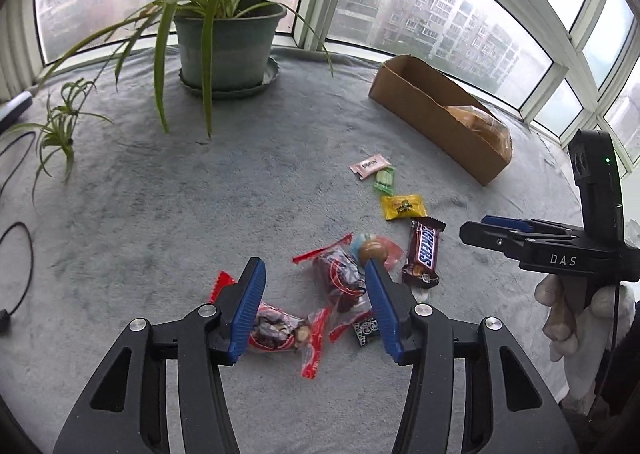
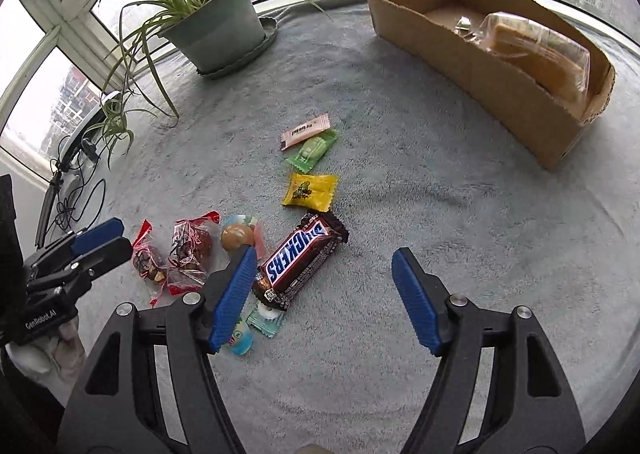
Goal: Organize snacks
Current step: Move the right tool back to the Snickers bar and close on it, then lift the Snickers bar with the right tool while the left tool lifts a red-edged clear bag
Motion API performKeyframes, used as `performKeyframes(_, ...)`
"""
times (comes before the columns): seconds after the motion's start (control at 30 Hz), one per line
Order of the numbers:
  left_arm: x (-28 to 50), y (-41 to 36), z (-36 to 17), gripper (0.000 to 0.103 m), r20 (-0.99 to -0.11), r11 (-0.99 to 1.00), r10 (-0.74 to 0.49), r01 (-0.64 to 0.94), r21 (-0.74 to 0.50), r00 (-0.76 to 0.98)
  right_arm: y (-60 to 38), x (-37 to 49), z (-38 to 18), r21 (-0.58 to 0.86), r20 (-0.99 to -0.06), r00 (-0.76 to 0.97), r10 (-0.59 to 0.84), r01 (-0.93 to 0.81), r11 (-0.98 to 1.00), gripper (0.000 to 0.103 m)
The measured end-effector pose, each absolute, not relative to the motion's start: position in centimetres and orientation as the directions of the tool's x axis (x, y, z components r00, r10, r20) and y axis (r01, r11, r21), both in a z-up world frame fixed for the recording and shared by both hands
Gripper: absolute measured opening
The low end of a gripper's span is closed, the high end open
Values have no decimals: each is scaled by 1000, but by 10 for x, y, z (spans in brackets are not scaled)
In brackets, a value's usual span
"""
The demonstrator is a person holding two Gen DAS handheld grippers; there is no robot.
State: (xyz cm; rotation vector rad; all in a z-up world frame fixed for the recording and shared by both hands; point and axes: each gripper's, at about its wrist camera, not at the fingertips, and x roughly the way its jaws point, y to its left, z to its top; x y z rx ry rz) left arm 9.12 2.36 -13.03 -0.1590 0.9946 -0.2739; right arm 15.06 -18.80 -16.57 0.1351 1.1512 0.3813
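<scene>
Between the spread right gripper [image 2: 324, 270] and cardboard box [image 2: 472, 65] lies bare blanket [image 2: 440, 181]; left gripper [image 1: 314, 286] spread over red-wrapped snacks [image 1: 340, 278].

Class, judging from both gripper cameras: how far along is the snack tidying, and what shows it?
Early. Done: one clear-wrapped snack lies in the cardboard box. In hand: nothing; the left gripper and right gripper are both open above the pile. Left on the blanket: the Snickers bar, yellow candy, green candy, pink packet and red-wrapped snacks.

bay windows [image 1: 440, 13] | grey plush cover [image 1: 160, 213] | potted plant [image 1: 228, 45] | overcast daylight
</scene>
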Motion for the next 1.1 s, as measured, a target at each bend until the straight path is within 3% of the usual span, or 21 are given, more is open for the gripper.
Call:
performKeyframes(0.13,92,16,-143,51,-814,946,-323,146,-289,482,-180,153,-178,321,-870,320,376,-212,923,61)
performKeyframes(0.5,103,6,-161,51,-831,939,-341,124,-320,439,-166,159,-189,317,-878,307,368,-203,927,59)
performKeyframes(0.63,106,5,-168,51,-837,938,-343,115,-326,427,-160,161,-193,303,-887,295,355,-207,930,50)
performKeyframes(0.83,108,4,-176,51,-842,936,-349,104,-337,411,-155,162,-195,277,-894,299,334,-218,936,45)
performKeyframes(1.1,111,1,-179,38,-844,937,-345,102,-333,411,-158,164,-195,280,-891,296,344,-237,930,40)
